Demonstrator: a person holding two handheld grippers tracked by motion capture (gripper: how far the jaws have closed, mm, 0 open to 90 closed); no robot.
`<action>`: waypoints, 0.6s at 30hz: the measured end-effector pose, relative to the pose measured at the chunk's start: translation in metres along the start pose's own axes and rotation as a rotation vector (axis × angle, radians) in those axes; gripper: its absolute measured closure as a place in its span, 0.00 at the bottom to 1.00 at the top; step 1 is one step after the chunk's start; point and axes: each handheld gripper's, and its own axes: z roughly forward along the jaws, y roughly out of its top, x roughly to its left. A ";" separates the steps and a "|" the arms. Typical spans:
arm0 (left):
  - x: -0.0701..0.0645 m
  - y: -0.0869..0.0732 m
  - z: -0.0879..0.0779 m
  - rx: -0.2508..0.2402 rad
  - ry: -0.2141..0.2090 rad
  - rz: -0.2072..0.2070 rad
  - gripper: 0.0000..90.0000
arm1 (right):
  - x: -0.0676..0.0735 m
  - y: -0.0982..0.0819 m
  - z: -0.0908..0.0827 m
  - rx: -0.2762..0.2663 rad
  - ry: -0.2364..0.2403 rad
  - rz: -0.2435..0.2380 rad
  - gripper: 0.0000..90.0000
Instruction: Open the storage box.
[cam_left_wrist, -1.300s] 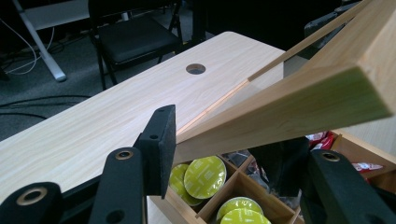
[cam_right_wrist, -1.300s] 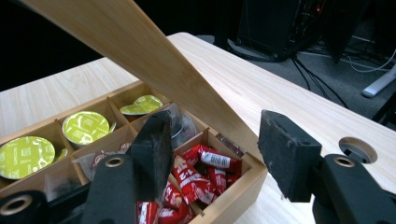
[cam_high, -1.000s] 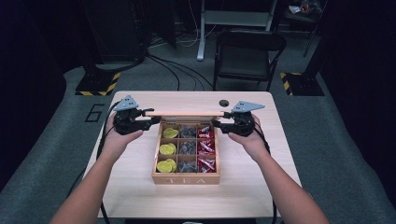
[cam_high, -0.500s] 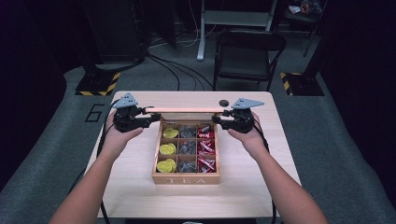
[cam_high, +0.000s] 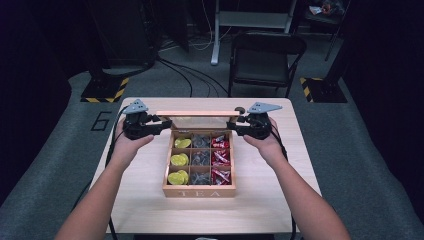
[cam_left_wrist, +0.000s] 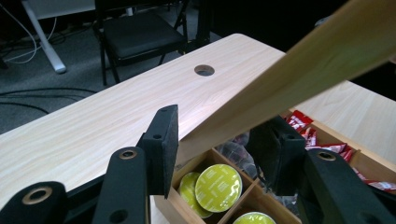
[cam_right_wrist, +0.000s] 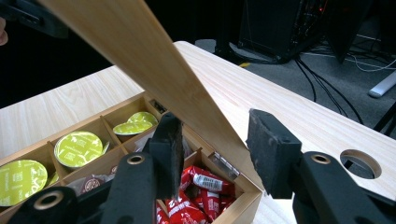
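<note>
Item: wooden tea box (cam_high: 199, 191) at mid-table, near edge lettered TEA; nine compartments hold yellow-green capsules (cam_high: 179, 160), dark packets (cam_high: 201, 158), red sachets (cam_high: 220, 159).
Change: a second ago both grippers stood at the far corners with the lid barely showing; now the lid (cam_high: 197, 113) stands raised at the back, and the right jaws have just been closing around its end.
Meaning: the box is open; judged, the lid is being steadied or swung.
Left gripper (cam_high: 162, 124): partly open; lid (cam_left_wrist: 299, 70) edge passes between the jaws; pad contact cannot be told.
Right gripper (cam_high: 235, 126): partly open; lid (cam_right_wrist: 140, 60) runs between the jaws, a gap showing at the right pad (cam_right_wrist: 268, 149).
Beyond: table (cam_high: 295, 150), chair (cam_high: 265, 55).
</note>
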 end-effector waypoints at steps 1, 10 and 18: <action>0.001 -0.001 0.001 0.005 0.002 -0.002 0.58 | 0.000 0.000 0.000 -0.001 0.001 -0.001 0.62; 0.010 -0.007 0.016 0.014 0.004 -0.007 0.55 | -0.004 0.003 0.002 -0.006 0.001 0.014 0.63; 0.021 -0.012 0.030 0.015 0.002 -0.019 0.57 | -0.007 0.006 0.004 -0.008 0.002 0.038 0.63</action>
